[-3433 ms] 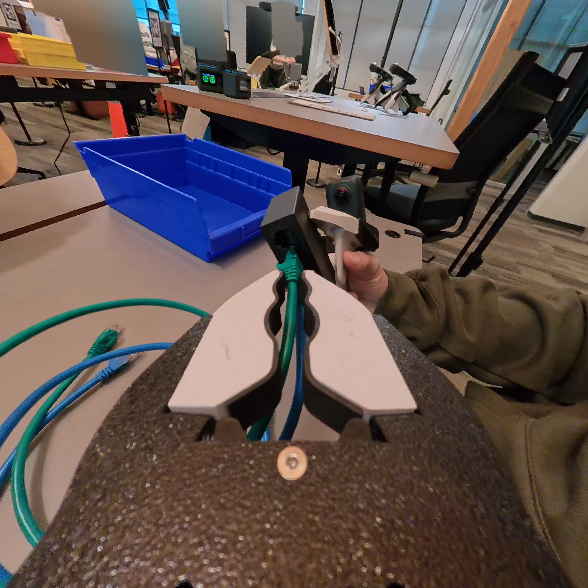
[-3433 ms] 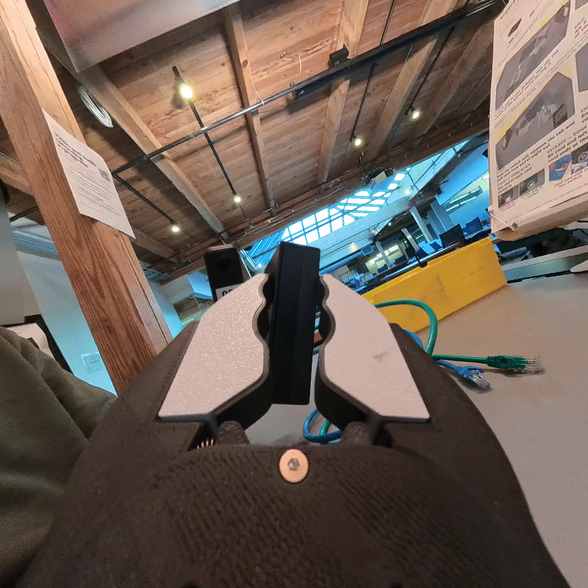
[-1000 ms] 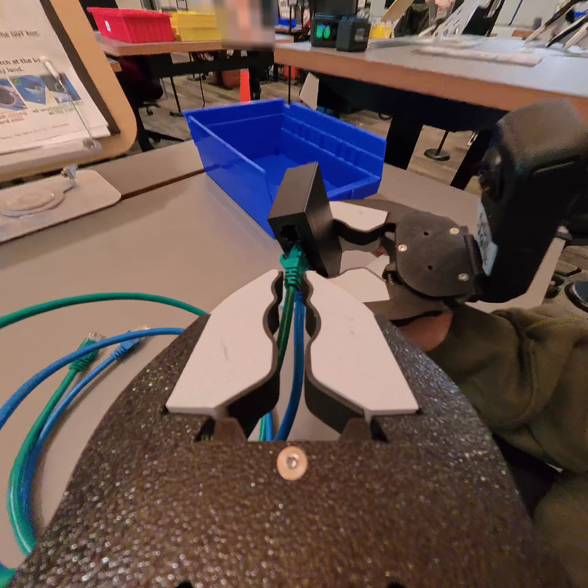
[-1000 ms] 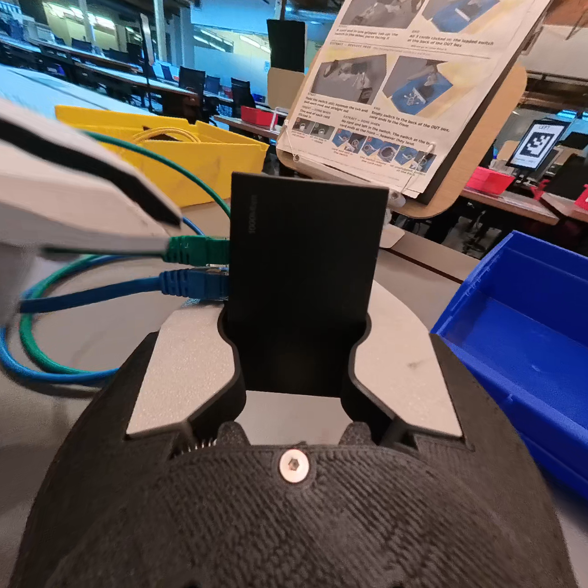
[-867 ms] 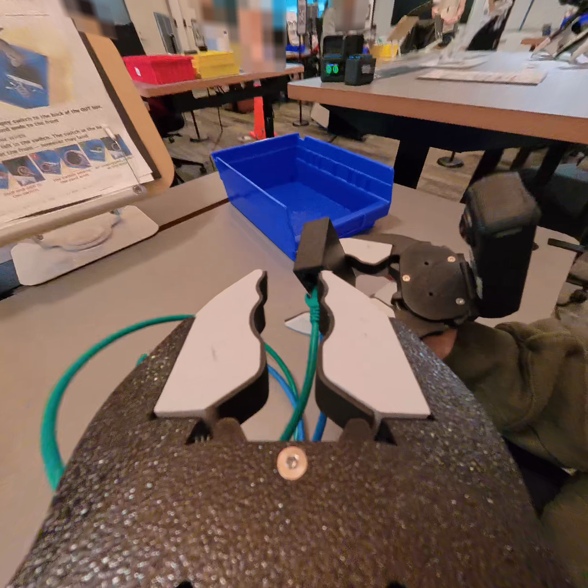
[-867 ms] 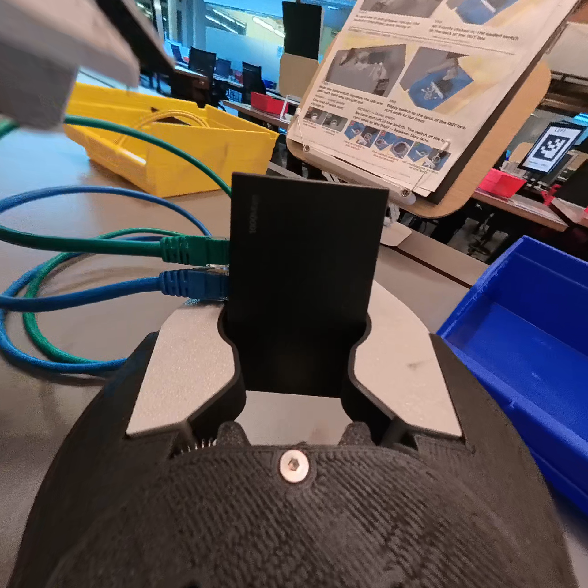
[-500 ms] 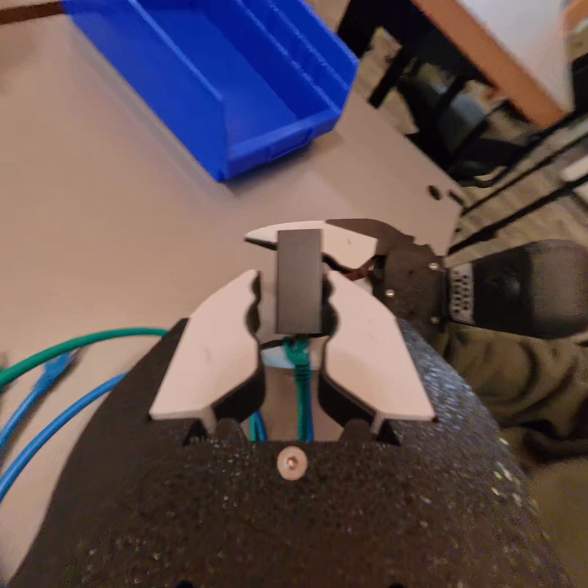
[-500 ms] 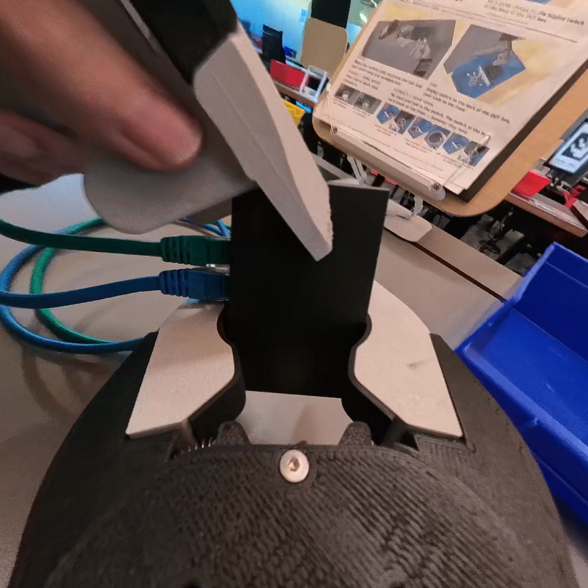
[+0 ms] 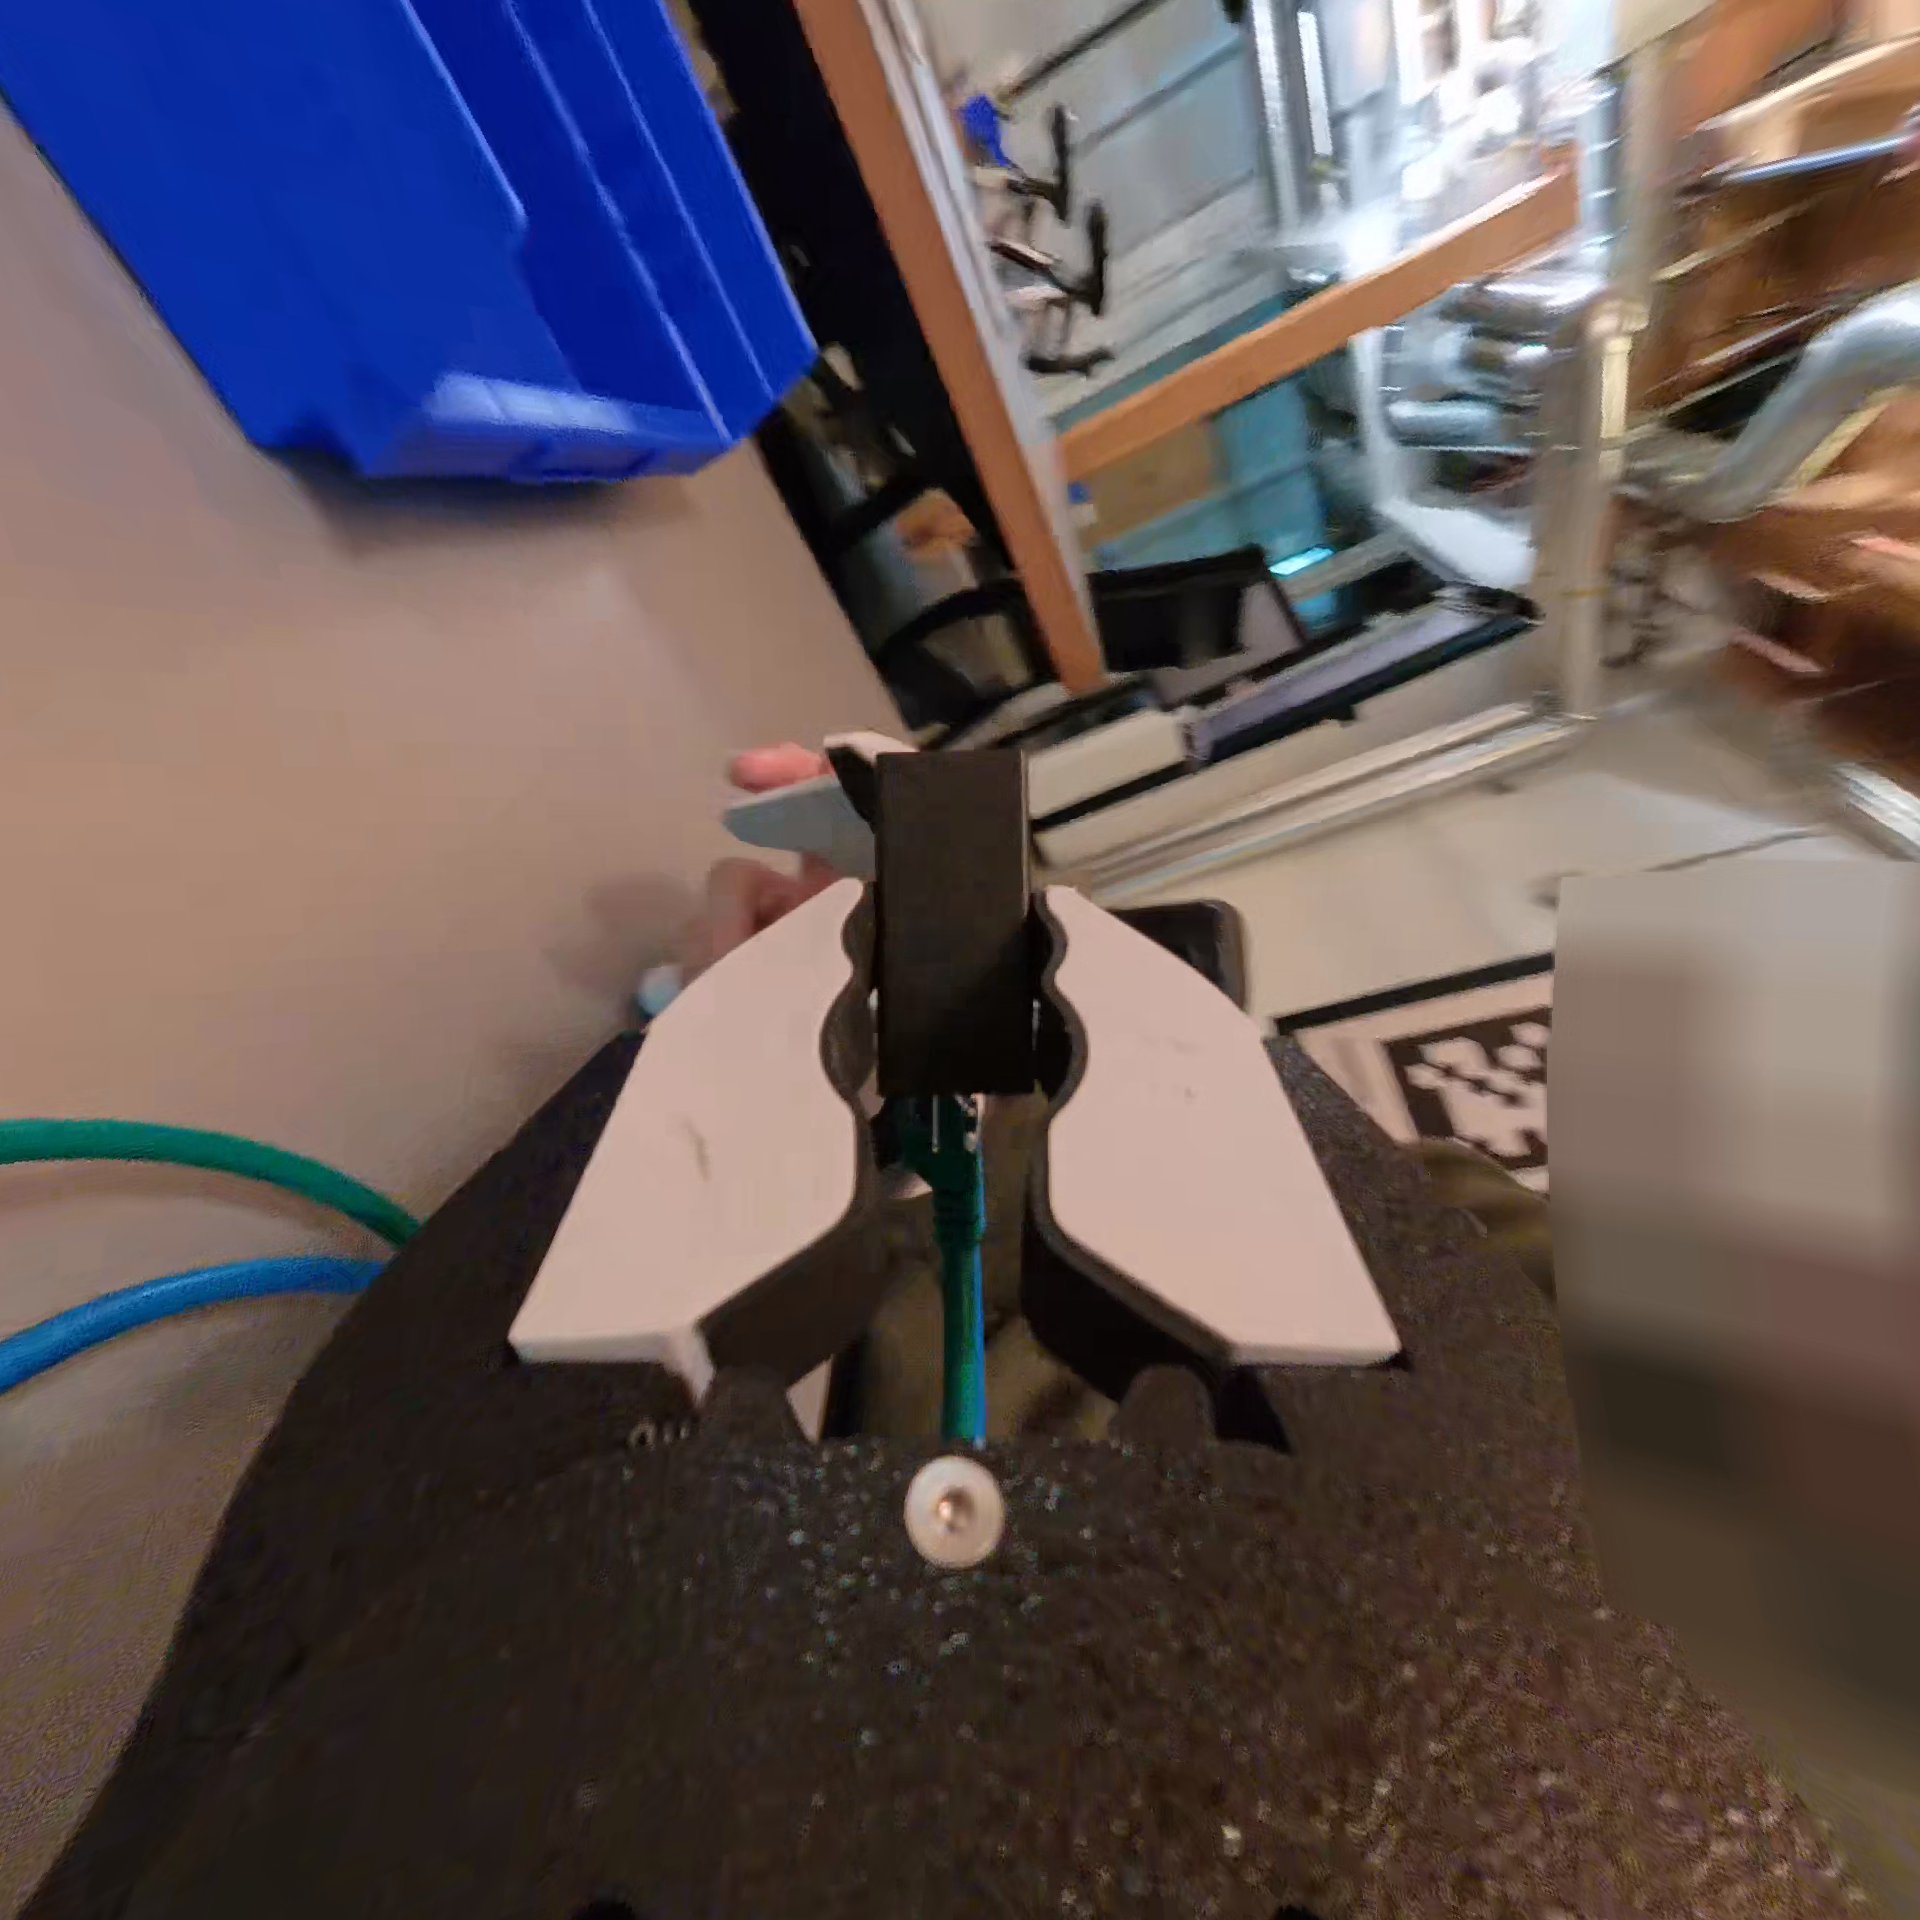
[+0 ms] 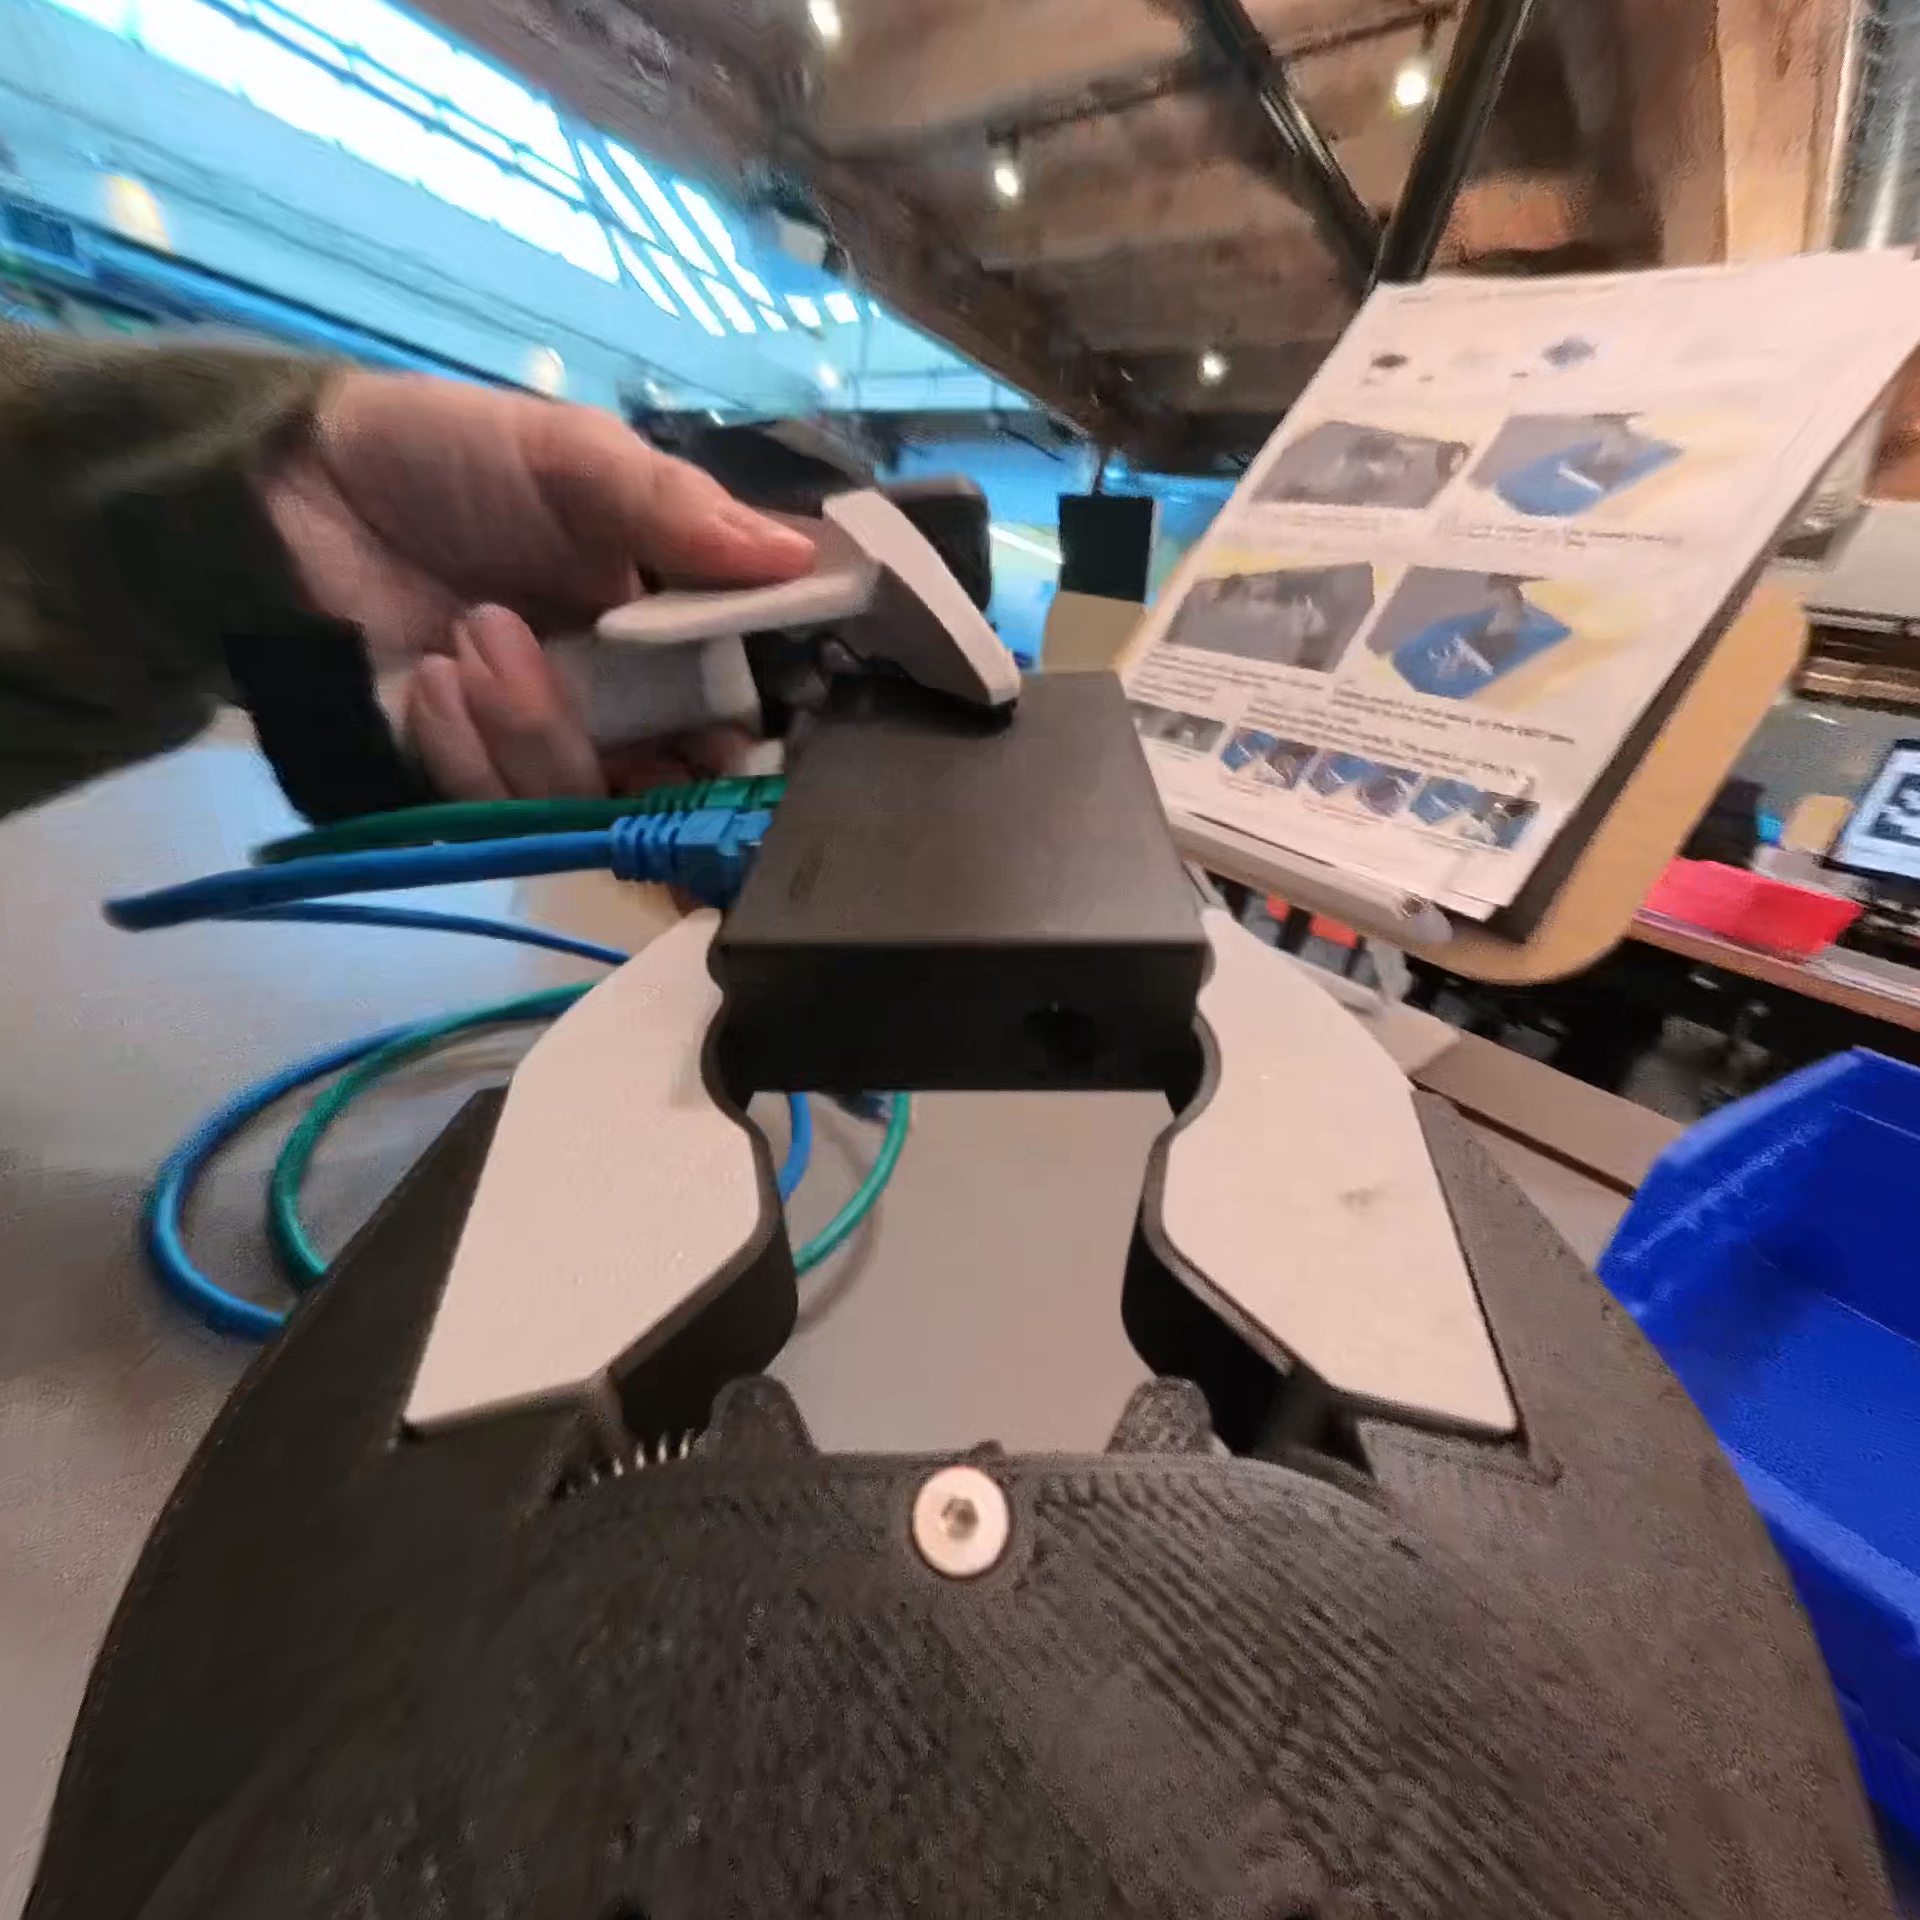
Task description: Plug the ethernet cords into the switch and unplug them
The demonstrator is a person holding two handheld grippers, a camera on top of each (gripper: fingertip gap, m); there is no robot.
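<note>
The black switch is clamped at its near end between the fingers of my right gripper, which is shut on it. A green cord and a blue cord are plugged into its left side. My left gripper is shut on the switch from the cord side, and the green cord runs back between its fingers. In the right wrist view one left finger lies on top of the switch. A right finger shows beyond the switch in the left wrist view.
A blue bin stands on the grey table; it also shows in the right wrist view at the right. An instruction sheet on a stand is behind the switch. Loose cord loops lie on the table. A person's hand holds the left gripper.
My left gripper let go of the green cord, opened, swung round and closed on the switch. The switch tipped from upright to nearly flat in the right gripper. Both cords stay plugged.
</note>
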